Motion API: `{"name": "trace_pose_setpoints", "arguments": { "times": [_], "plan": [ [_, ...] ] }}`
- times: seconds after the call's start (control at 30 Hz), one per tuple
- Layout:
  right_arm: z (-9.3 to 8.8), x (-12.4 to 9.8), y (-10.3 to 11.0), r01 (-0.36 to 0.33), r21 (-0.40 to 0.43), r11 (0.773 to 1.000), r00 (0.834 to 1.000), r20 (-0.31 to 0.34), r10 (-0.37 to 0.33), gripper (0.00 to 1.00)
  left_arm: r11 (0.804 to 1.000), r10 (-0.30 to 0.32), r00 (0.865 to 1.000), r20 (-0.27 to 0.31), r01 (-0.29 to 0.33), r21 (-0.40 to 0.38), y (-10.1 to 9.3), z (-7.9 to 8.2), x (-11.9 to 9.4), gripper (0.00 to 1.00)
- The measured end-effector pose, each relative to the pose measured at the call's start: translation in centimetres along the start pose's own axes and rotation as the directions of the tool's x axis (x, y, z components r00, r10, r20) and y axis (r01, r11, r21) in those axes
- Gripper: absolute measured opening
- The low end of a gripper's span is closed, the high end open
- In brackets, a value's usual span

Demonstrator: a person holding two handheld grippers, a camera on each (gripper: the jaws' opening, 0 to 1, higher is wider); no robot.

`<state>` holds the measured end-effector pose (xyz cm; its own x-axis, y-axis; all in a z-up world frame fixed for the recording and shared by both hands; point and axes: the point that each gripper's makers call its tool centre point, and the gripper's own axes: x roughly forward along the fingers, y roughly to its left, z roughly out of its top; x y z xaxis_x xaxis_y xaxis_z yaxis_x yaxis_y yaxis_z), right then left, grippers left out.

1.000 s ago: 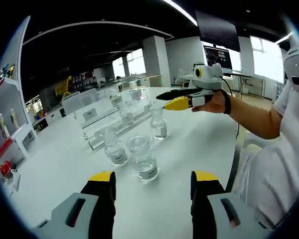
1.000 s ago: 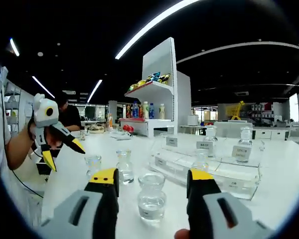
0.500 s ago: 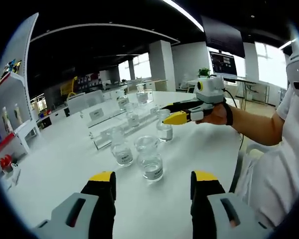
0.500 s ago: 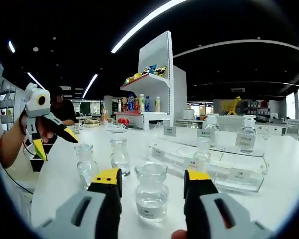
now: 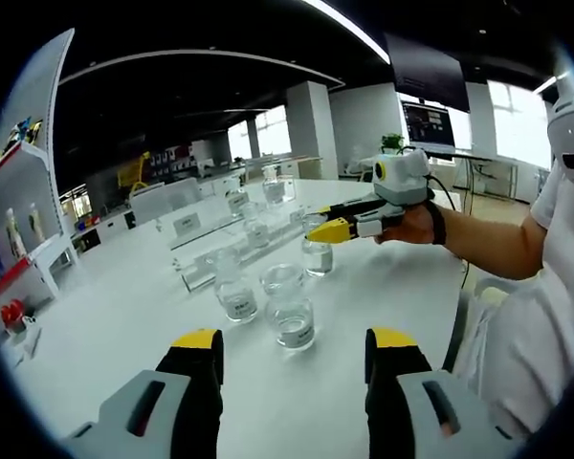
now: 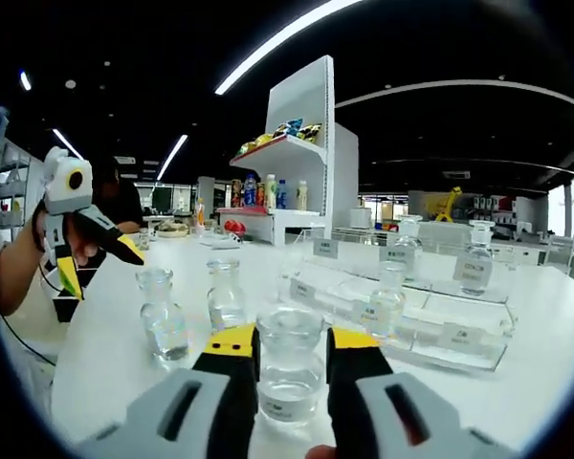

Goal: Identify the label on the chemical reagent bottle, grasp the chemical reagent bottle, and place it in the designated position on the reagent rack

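Note:
Three clear glass reagent bottles with white labels stand on the white table (image 5: pixel 115 325). My right gripper (image 6: pixel 293 346) has its jaws pressed in on both sides of the nearest wide-mouthed reagent bottle (image 6: pixel 289 368), which stands upright on the table. From the left gripper view that gripper (image 5: pixel 331 229) reaches in from the right at the same bottle (image 5: pixel 316 254). My left gripper (image 5: pixel 295 349) is open and holds nothing, a short way before two other bottles (image 5: pixel 289 308) (image 5: pixel 234 292). The clear reagent rack (image 6: pixel 430 330) carries labelled bottles (image 6: pixel 476 268).
The other two loose bottles (image 6: pixel 163 323) (image 6: pixel 225 301) stand left of the held one. The left gripper (image 6: pixel 72 215) hovers at far left with a person's arm. A white shelf unit (image 6: pixel 311 134) with drinks stands behind. The person's white sleeve (image 5: pixel 526 287) lies along the table's right edge.
My right gripper has moved forward around the wide-mouthed bottle and its jaws have narrowed onto it. The left gripper has stayed open and nearly still.

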<state>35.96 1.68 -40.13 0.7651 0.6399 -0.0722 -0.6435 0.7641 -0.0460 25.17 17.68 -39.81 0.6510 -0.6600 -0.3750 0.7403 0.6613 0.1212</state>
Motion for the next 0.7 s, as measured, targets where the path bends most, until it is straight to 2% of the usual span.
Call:
{"name": "trace_pose_setpoints", "arguments": {
  "times": [0.23, 0.5, 0.7],
  "plan": [
    [-0.77, 0.07, 0.48, -0.013, 0.01, 1.0, 0.999, -0.032, 0.013, 0.22, 1.0, 0.005, 1.0, -0.013, -0.005, 0.001, 0.32, -0.2, -0.09, 0.6],
    [-0.84, 0.27, 0.42, -0.01, -0.007, 1.0, 0.998, -0.069, 0.009, 0.2, 1.0, -0.016, 1.0, -0.013, 0.016, -0.004, 0.04, 0.01, -0.01, 0.6],
    [-0.84, 0.21, 0.65, 0.009, -0.013, 1.0, 0.999, -0.052, -0.01, 0.19, 0.999, -0.031, 1.0, 0.001, 0.031, -0.015, -0.21, 0.36, -0.16, 0.6]
  ]
}}
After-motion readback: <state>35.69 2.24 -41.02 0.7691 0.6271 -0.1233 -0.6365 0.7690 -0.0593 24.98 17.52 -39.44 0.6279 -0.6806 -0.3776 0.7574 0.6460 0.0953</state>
